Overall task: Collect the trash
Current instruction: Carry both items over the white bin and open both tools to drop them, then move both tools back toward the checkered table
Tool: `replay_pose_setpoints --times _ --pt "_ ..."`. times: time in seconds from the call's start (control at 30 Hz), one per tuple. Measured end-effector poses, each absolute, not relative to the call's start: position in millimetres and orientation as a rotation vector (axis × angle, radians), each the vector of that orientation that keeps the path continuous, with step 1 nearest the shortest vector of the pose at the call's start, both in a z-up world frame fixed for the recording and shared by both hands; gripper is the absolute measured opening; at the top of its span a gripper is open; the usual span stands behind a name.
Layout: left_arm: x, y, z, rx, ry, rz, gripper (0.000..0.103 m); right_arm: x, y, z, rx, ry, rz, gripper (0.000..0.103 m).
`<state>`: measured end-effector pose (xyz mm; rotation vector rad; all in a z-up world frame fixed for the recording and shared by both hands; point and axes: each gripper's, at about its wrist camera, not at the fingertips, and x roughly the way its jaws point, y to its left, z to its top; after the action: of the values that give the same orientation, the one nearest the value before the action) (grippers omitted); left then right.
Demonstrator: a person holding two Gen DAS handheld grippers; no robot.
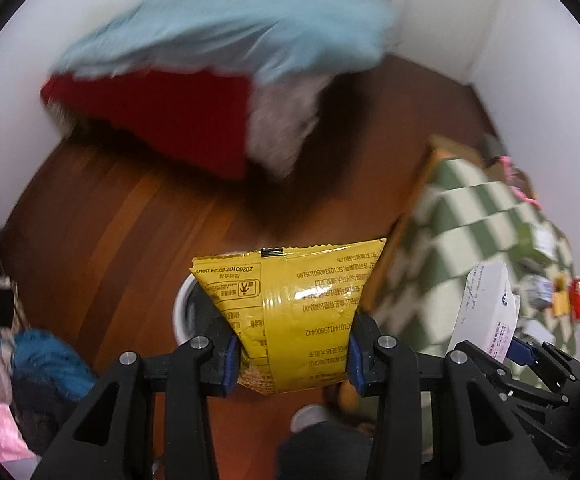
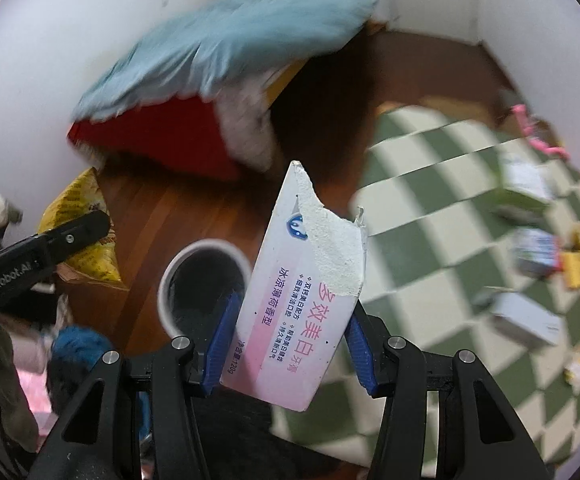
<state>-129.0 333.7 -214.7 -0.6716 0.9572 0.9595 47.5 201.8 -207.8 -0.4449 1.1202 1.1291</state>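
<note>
My left gripper is shut on a yellow snack wrapper, held above the wooden floor. The white-rimmed trash bin sits just behind and below the wrapper. My right gripper is shut on a torn white and pink toothpaste box. In the right wrist view the bin's dark opening lies just left of the box. The left gripper with the yellow wrapper shows at the far left there. The box also shows in the left wrist view.
A green and white checkered rug lies to the right with several small boxes and wrappers on it. A blue, red and white bedding pile hangs at the back. Blue cloth and pink items lie at the lower left.
</note>
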Motion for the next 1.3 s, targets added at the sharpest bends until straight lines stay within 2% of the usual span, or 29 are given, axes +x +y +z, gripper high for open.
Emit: replay_pose_setpoints --times 0.27,0.4,0.43,0.47,0.5,0.53,0.57,0.63,0.67,0.7,0.73,0.87,1.1,1.3 --pt "-186 403 -308 -0.983 1.035 0.919 0.038 -1 305 -313 -0.562 1.345 1.172 0.054" --pt "-200 420 -331 -1.058 1.068 0.930 0.044 -23 349 -355 -0.612 1.427 1.175 0.054" --pt "-204 423 -336 -1.074 1.068 0.938 0.049 -28 359 -364 -0.626 1.447 1.179 0.054" --pt "-210 427 -338 -1.090 1.063 0.949 0.065 -32 369 -372 -0.637 1.463 1.178 0.054" --pt "-214 429 -342 -1.103 1.062 0.968 0.087 -37 376 -379 -0.649 1.468 1.177 0.054" --pt "-220 433 -343 -1.106 1.064 0.984 0.095 -43 388 -387 -0.672 1.475 1.182 0.055" --pt "-225 434 -344 -1.101 1.066 1.007 0.098 -46 395 -395 -0.682 1.488 1.189 0.056" --pt "-236 436 -343 -1.074 1.088 1.068 0.098 -52 409 -410 -0.695 1.522 1.186 0.060" --pt "-243 436 -341 -1.053 1.087 1.102 0.098 -54 414 -417 -0.705 1.542 1.189 0.069" --pt "-248 434 -339 -1.035 1.079 1.133 0.098 -57 418 -425 -0.713 1.573 1.182 0.085" --pt "-252 432 -338 -1.016 1.078 1.169 0.098 -55 421 -430 -0.716 1.598 1.170 0.090" --pt "-259 421 -334 -0.948 1.089 1.257 0.098 -67 416 -441 -0.792 1.585 1.144 0.102" --pt "-255 398 -319 -0.868 1.116 1.282 0.098 -68 387 -423 -0.924 1.454 1.090 0.102" --pt "-251 379 -294 -0.846 1.076 1.281 0.098 -61 363 -385 -0.879 1.390 1.101 0.102"
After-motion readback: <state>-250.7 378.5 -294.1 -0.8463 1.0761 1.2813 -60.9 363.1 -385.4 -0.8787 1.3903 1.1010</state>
